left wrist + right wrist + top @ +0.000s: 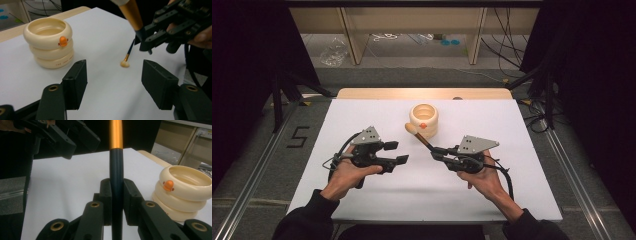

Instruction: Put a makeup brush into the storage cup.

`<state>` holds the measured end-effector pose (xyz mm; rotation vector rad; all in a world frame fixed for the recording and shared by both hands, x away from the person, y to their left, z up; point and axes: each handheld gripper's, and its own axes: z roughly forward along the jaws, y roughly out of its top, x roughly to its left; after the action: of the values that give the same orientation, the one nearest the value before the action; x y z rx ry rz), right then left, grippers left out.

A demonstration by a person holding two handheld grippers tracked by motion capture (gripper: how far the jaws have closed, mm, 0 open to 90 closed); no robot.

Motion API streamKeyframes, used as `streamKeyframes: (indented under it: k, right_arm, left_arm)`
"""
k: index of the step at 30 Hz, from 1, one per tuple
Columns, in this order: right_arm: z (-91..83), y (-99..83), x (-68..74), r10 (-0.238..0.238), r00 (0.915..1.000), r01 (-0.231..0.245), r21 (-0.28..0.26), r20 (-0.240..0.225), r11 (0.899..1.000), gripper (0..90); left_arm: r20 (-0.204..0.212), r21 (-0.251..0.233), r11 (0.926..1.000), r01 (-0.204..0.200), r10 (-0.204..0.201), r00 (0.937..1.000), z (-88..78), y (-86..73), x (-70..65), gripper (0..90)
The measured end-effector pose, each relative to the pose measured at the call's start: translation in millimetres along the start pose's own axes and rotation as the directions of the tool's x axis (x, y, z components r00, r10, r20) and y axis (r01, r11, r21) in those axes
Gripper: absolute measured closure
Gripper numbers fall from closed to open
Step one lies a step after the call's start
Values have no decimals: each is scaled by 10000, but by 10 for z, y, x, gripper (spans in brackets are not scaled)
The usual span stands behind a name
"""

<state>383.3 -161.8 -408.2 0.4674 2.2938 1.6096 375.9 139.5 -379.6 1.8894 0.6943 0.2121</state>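
Note:
A cream ringed cup (423,120) with an orange duck beak stands at the middle back of the white table top (377,200). My right gripper (435,151) is shut on the dark handle of a large make-up brush (418,134), whose cream head lies beside the cup. In the right gripper view the pads (106,195) clamp the dark handle (116,170) below its gold ferrule, with the cup (183,190) at the right. My left gripper (397,152) stands open with nothing between its fingers (75,81). Beyond them a small brush (126,59) lies on the table under the right gripper (147,40).
The table's wooden back edge (422,93) lies just behind the cup. Metal rails (257,170) run along the floor on both sides. Shelving legs and cables (507,45) stand farther back.

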Motion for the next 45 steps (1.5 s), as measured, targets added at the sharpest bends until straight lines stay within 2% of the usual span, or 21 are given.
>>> streamKeyframes:
  k: [2, 3, 8, 20, 25, 28, 32, 35, 38, 40, 45]
  right_arm:
    - [1, 1, 11, -25, 10000, 25, 46, -4, 10000, 795]
    - [5, 0, 13, -23, 10000, 23, 29, -30, 10000, 795]
    - [21, -2, 29, -71, 9999, 71, 27, -126, 10000, 795]
    - [92, -16, 100, -171, 9993, 175, 129, -329, 9998, 795]
    - [103, -17, 117, -98, 9987, 106, 155, -493, 9998, 795]
    - [119, -22, 120, -249, 9990, 256, 192, -383, 9995, 795]
    - [133, -24, 141, -111, 9987, 119, 171, -489, 9998, 795]
    - [138, -27, 131, -224, 9988, 234, 231, -442, 9995, 795]
    - [143, -31, 146, -93, 9979, 113, 307, -638, 9995, 795]
    - [158, -37, 156, -96, 9984, 113, 298, -563, 9995, 795]
    - [173, -41, 167, -10, 9969, 42, 415, -782, 9991, 795]
  left_arm:
    - [115, -244, 9996, 134, -131, 9998, 19, 17, -13, 386]
    - [211, -269, 9996, 62, -57, 9998, 29, 27, -11, 387]
    - [458, -311, 9991, 280, -266, 9986, 94, 38, -34, 410]
    - [824, -503, 9986, 187, -145, 9965, 185, 69, -123, 457]
    - [975, -736, 9965, 392, -319, 9947, 196, 82, -128, 506]
    - [1008, -857, 9951, 497, -410, 9941, 203, 83, -128, 541]
    - [1087, -923, 9942, 559, -458, 9930, 209, 89, -128, 579]
    - [1182, -972, 9926, 730, -613, 9911, 213, 84, -121, 612]
    - [1388, -1036, 9913, 814, -666, 9881, 218, 86, -113, 634]
    - [1398, -1092, 9903, 855, -699, 9877, 222, 86, -126, 644]
    - [1602, -1218, 9890, 838, -638, 9850, 232, 90, -135, 687]
